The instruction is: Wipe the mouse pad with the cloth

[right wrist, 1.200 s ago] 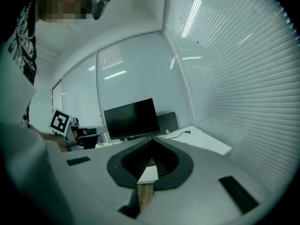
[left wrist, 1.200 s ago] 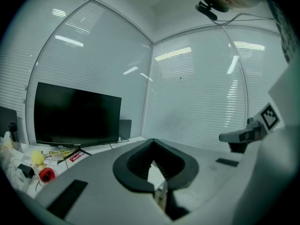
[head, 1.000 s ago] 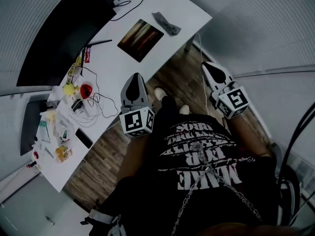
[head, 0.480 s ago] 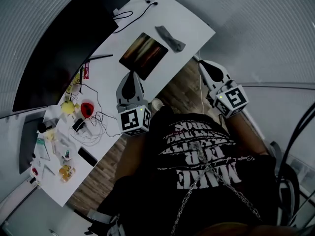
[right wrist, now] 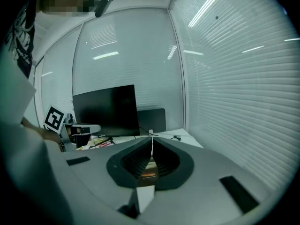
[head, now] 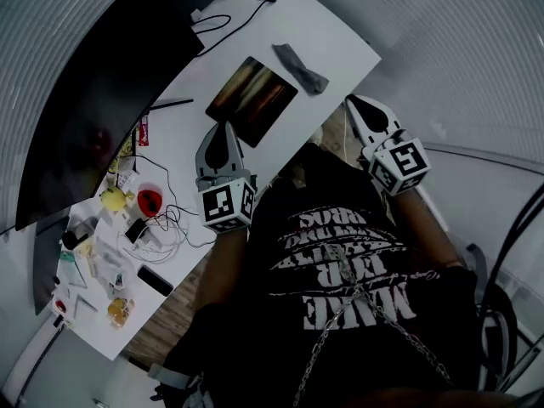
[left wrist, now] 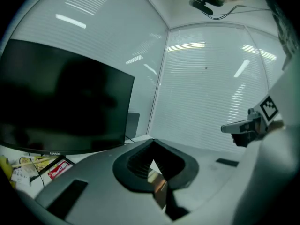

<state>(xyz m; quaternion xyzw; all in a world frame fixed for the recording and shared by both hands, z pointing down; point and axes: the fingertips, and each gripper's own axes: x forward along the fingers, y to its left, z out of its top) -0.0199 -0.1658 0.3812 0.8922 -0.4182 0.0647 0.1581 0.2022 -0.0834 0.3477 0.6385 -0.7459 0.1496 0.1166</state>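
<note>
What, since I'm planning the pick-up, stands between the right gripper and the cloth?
Nothing visible does. The cloth lies on the desk beside the mouse pad. Only bare desktop separates it from the right gripper, which is off the desk's edge with its jaws shut.

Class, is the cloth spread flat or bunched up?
Bunched up: the cloth lies as a narrow, crumpled strip beside the mouse pad.

The white desk [head: 340, 39] stands on a wood-plank floor [head: 174, 313]. A wide dark monitor [head: 93, 83] occupies the desk's far edge. The walls are glazed panels covered by closed horizontal blinds [right wrist: 234, 88]. Strip lights [left wrist: 185, 46] appear as bright bars across them.
</note>
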